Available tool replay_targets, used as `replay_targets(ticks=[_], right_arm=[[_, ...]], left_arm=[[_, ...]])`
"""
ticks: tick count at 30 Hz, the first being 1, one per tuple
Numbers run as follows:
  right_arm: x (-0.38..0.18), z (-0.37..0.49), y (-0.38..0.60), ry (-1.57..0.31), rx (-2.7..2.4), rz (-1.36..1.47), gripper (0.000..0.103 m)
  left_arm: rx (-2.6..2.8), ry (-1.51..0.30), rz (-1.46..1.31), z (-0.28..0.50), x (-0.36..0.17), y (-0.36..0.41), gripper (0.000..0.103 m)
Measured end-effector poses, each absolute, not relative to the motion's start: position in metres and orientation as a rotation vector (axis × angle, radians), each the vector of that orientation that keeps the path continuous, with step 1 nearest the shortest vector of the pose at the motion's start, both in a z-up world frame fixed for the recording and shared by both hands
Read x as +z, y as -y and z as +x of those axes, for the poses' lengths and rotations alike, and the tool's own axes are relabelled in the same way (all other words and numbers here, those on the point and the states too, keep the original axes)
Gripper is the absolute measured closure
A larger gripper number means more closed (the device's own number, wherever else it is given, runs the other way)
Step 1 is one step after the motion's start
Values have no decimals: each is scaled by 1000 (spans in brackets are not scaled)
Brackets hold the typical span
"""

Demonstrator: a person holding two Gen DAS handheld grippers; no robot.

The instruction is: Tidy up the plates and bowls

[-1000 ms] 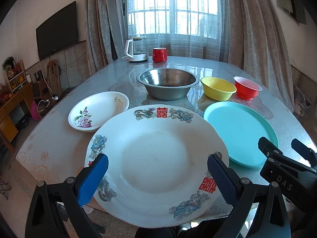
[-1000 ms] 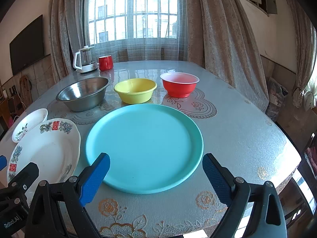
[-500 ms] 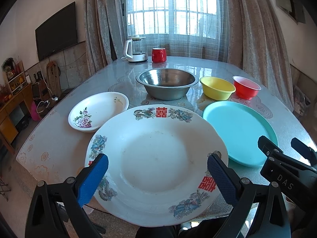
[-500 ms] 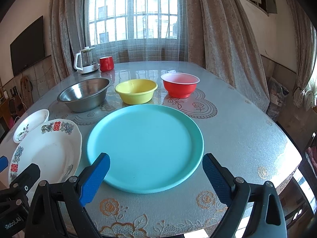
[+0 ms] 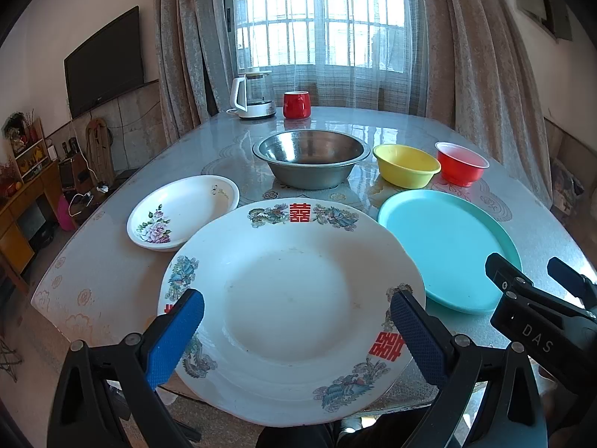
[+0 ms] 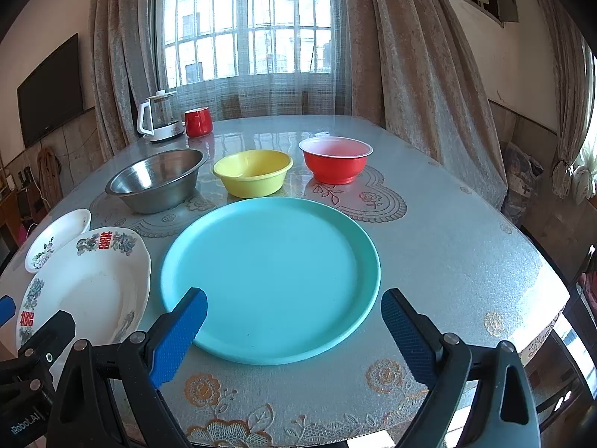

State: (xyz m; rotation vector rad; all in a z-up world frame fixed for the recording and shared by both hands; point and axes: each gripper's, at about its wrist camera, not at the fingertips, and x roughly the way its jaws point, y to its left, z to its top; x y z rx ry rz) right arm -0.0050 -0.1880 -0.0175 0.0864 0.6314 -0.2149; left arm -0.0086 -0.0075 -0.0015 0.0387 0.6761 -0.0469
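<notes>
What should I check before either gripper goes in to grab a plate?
1. Left gripper open, nothing held: ok.
2. Right gripper open, nothing held: ok.
3. Left gripper lined up on the big white plate, fingers either side of its near part: ok.
4. Right gripper lined up on the teal plate: ok.
5. Plates bare, nothing on them: ok. The small floral plate is bare too.
6. White plate fully on the table: not ok, its near rim overhangs the edge.
7. Gap between white and teal rims for a finger: cannot tell; they look very close.
</notes>
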Motion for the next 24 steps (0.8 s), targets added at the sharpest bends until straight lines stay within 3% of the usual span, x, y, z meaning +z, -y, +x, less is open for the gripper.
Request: replay_targets(ticks=[21, 24], right_arm=[[-16, -2, 226, -643, -167, 187, 7], [-16, 3, 251, -670, -120, 274, 8]], left_arm=[[-156, -702, 88, 8, 7, 23, 2], [-277, -740, 89, 25, 17, 28, 14]])
